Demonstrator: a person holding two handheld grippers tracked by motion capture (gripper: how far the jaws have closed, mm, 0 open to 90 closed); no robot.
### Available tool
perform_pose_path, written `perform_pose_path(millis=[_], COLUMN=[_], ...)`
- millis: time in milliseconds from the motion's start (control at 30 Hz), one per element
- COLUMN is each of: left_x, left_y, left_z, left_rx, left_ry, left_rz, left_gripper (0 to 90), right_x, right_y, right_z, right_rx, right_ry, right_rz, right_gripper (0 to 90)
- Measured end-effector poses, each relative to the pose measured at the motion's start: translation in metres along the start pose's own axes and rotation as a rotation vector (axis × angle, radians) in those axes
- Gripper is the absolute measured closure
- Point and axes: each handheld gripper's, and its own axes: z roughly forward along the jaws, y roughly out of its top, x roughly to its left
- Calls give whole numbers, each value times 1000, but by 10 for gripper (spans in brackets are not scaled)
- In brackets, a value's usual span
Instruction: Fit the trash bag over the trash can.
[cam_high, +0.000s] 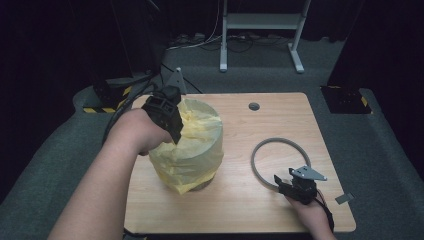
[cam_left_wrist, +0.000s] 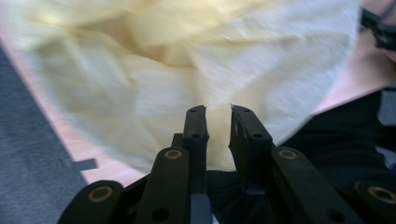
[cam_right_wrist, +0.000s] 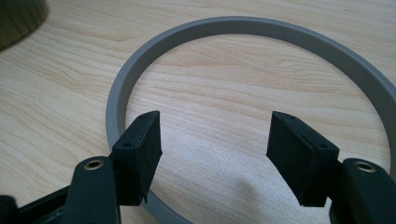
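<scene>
A yellow plastic bag (cam_high: 195, 150) covers an upright round bin in the left half of the wooden table (cam_high: 280, 115). My left gripper (cam_high: 173, 131) hangs at the bin's upper left rim, pointing down against the bag. In the left gripper view its jaws (cam_left_wrist: 218, 109) stand a narrow gap apart in front of the blurred bag (cam_left_wrist: 140, 70), with nothing pinched between them. A grey ring (cam_high: 260, 150) lies flat on the table's right half. My right gripper (cam_high: 281, 181) rests at the ring's near edge, open, its jaws (cam_right_wrist: 215, 140) straddling bare wood inside the ring (cam_right_wrist: 224, 25).
The bin's dark base (cam_right_wrist: 18, 18) shows at the top left of the right gripper view. A small round hole (cam_high: 254, 106) sits near the table's far edge. A grey tag (cam_high: 344, 198) lies at the right edge. Grey carpet and a white stand (cam_high: 260, 22) lie beyond.
</scene>
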Motion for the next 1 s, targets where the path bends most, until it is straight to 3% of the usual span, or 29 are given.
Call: perform_pose_path(millis=[167,267,367,433,467,500,533,600,633,700,767,833,933,1000], left_x=[0,0,-1,-2,-2,-1,0,3,7,11,13,8,1,-3], left_y=[6,12,19,22,25,26,31,36,42,50,59,66,72,73], left_z=[54,66,54,41,31,25,16,12,14,25,43,66,89,98], left_rx=[116,137,98,71,47,30,-14,-52,-69,-70,-57,-37,-14,11], left_ry=[11,18,4,9,22,32,66,115,160,188,163,98,37,31], left_rz=[17,27,32,44,43,43,41,30,20,4,2,13,42,53], left_gripper=[788,780,634,592,603,688,728,820,843,856,804,755,607,504], right_x=[-1,-1,-2,-2,-2,-2,-2,-1,-1,0,0,-1,-1,-1], right_y=[0,0,0,0,0,0,0,0,0,0,0,0,0,0], right_z=[0,0,1,1,1,1,1,1,1,1,1,2,3,3], right_rx=[-1,-1,0,0,0,1,-1,0,0,0,1,0,2,4], right_ry=[0,-2,-2,-1,-1,-2,0,0,0,2,4,4,5,6], right_rz=[-5,-6,-4,-4,-3,-5,-6,-7,-9,-9,-11,-12,-13,-15], right_gripper=[353,353,354,354,354,354,354,354,354,354,355,355,358,360])
